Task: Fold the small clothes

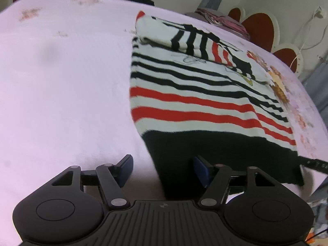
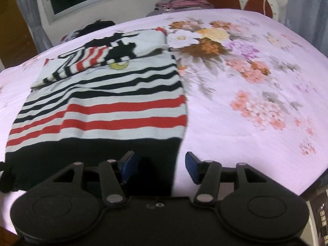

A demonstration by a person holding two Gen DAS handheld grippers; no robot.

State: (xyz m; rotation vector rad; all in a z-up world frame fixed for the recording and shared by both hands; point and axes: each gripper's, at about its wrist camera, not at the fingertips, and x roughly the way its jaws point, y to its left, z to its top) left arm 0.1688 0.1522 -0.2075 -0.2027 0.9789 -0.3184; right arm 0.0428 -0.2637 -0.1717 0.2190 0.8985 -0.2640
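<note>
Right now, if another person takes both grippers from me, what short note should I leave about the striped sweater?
Left gripper: open, holds nothing, at the near-left corner of the black hem.
Right gripper: open, holds nothing, at the near-right corner of the hem.
Striped sweater: flat on the floral bedsheet, sleeves already folded in across the chest.
Left: probably grip both hem corners and fold the bottom up toward the collar.

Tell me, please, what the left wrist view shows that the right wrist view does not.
Only the left wrist view: the left tool, open over the sweater's near left corner, and a wide plain stretch of the sheet. Only the right wrist view: the right tool, open over the near right corner, and the big flower print. Both: the striped sweater lying flat on the pink bed sheet.
</note>
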